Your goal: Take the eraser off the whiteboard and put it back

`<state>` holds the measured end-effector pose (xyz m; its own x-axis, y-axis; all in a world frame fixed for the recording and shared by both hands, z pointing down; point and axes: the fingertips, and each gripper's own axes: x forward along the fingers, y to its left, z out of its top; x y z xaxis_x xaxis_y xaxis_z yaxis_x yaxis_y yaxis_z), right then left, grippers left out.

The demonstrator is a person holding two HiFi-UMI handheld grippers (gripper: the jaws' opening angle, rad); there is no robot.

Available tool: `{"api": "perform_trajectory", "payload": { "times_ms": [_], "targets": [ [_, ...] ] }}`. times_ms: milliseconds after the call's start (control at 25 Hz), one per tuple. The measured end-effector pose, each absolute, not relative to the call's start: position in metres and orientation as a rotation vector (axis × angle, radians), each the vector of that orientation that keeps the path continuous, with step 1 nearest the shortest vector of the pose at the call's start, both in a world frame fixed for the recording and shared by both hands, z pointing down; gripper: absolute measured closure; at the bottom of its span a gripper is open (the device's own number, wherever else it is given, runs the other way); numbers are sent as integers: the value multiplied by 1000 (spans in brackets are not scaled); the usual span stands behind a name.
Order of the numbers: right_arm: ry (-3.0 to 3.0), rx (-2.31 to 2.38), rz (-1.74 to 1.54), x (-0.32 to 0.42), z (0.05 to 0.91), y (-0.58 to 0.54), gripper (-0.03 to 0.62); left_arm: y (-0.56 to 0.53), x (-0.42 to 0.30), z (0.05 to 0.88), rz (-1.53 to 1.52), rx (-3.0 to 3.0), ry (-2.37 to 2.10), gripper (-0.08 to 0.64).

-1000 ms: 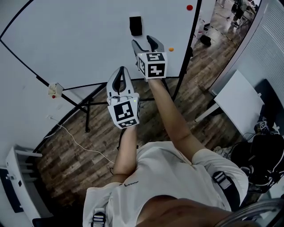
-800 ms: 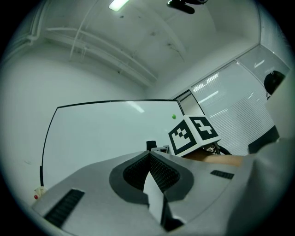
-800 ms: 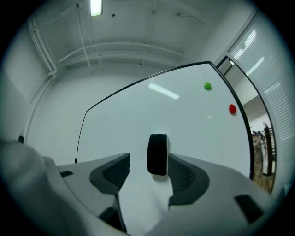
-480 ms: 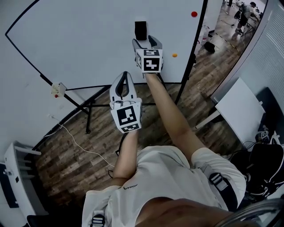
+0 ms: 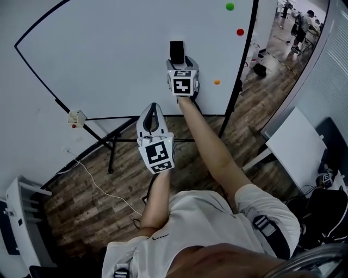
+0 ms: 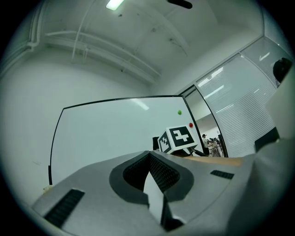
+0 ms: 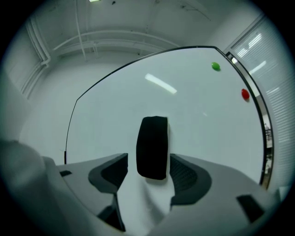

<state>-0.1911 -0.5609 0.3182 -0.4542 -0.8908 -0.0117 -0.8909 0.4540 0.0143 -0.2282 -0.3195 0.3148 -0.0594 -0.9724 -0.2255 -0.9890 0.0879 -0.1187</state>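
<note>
Right hand-held gripper [image 5: 184, 62] advanced, jaws just opened | 1 eraser [image 5: 176, 50] between

The eraser [image 5: 176, 52] sits on the whiteboard [image 5: 109, 54] toward its right edge, in line with the gap of the right claw [image 5: 182, 61] just before it. A magnet [image 5: 217, 82] lies nearer that edge. The left claw [image 5: 151, 107] hangs lower left, below the board's bottom edge.

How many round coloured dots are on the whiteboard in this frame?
3. The green dot is at the whiteboard's top right. The red dot is just below it, near the right frame. The orange dot is lower, right of the eraser. Others may lie beyond the top edge.
</note>
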Motion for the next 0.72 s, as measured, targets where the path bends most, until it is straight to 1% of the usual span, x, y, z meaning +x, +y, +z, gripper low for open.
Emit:
{"api": "perform_trajectory", "payload": {
  "times_ms": [440,560,720],
  "targets": [
    [2649,-1720,82,-193,315,-570,314,-316,-230,311,89,-1963,2107,558],
    [2638,-1771,100,-192,316,-570,335,-314,-230,311,85,-1962,2112,557],
    [2627,-1793,66,-186,316,-576,334,-312,-227,311,86,-1964,2108,558]
  ]
}}
